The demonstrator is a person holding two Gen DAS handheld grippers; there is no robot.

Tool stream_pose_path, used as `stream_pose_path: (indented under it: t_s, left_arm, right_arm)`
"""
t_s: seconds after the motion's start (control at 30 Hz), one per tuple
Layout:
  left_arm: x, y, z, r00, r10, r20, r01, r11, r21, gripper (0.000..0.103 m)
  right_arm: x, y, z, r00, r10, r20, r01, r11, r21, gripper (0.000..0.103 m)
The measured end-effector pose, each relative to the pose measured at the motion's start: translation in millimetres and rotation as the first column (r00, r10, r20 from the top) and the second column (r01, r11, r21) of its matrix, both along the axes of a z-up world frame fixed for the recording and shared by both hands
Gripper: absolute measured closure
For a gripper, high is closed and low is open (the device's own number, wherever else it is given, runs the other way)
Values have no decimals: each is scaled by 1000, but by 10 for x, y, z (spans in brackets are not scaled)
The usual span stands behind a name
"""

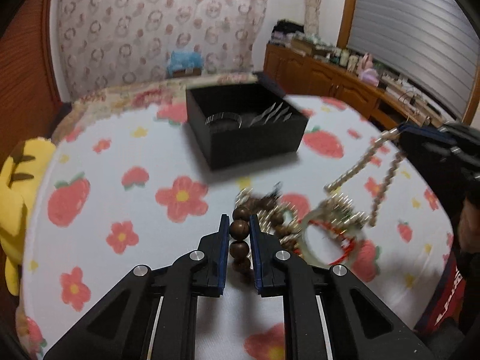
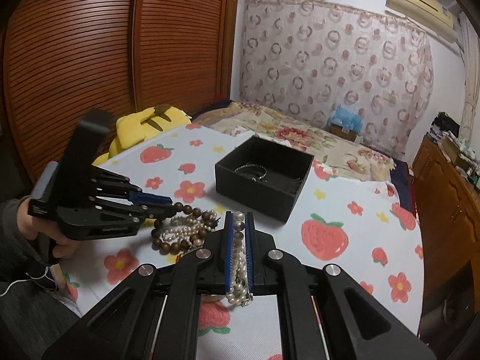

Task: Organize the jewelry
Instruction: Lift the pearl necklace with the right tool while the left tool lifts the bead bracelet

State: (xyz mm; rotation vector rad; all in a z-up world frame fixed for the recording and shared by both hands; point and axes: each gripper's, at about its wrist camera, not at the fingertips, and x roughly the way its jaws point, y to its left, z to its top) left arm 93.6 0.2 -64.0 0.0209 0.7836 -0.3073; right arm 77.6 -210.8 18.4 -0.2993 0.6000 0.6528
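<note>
My left gripper (image 1: pixel 239 225) is shut on a brown wooden bead bracelet (image 1: pixel 239 230), low over the flowered cloth; it also shows in the right wrist view (image 2: pixel 171 205), its bracelet (image 2: pixel 175 244) lying in a jewelry pile. My right gripper (image 2: pixel 239 222) is shut on a pearl necklace (image 2: pixel 239 265); in the left wrist view (image 1: pixel 400 130) the necklace (image 1: pixel 357 168) hangs from it in a loop, lifted above a pale bangle (image 1: pixel 315 237) with red cord. An open black box (image 1: pixel 246 126) (image 2: pixel 264 177) beyond holds a silver bangle (image 2: pixel 250 171).
The strawberry-and-flower cloth (image 1: pixel 120 186) covers the table. A yellow plush toy (image 1: pixel 15 198) sits at the left edge. A bed with floral cover (image 2: pixel 300 132) lies behind the box. A wooden cabinet (image 1: pixel 330 81) stands at the right.
</note>
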Motion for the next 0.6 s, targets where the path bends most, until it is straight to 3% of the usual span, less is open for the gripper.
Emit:
stream_pose_path:
  t_s: [0.17, 0.6]
  left_arm:
    - [-108, -48, 373, 996, -19, 84, 21, 999, -27, 91]
    - [-161, -71, 908, 983, -43, 177, 53, 997, -50, 91]
  right_arm:
    - [2, 7, 133, 1000, -1, 24, 0, 1000, 11, 95]
    - [52, -8, 255, 999, -10, 46, 9, 1000, 21, 95]
